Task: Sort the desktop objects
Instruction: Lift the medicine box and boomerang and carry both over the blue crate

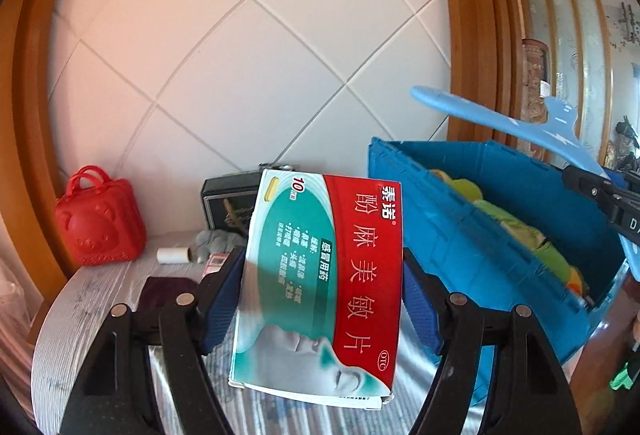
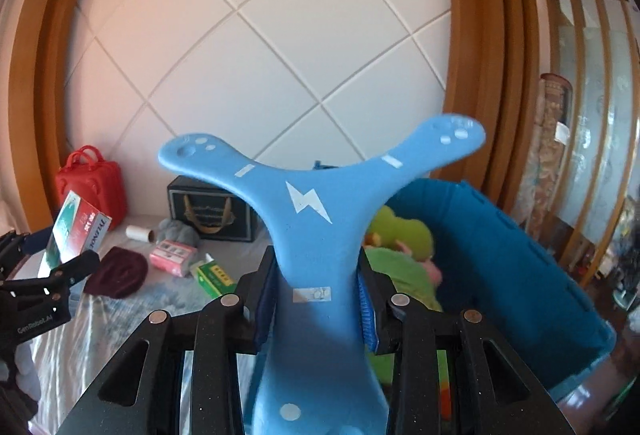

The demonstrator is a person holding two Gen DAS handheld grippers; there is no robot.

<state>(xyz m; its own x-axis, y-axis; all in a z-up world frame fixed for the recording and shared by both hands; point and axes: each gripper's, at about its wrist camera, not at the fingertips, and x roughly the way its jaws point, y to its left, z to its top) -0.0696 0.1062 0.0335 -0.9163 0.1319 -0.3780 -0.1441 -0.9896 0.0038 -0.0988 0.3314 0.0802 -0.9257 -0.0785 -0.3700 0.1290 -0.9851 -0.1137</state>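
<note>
Blue boomerang (image 2: 308,211) between right fingers (image 2: 266,299)

Right gripper (image 2: 318,299) clamps blue boomerang (image 2: 308,203); blue bin (image 2: 520,259) right, holding green plush (image 2: 400,235); left gripper (image 2: 56,259) far left grips medicine box (image 2: 76,227).

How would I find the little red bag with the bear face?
Look at the white tiled wall behind the table. At its far left corner, against the wooden frame, stands the red bag. It alone is bright red, with two loop handles and a bear face.
</note>
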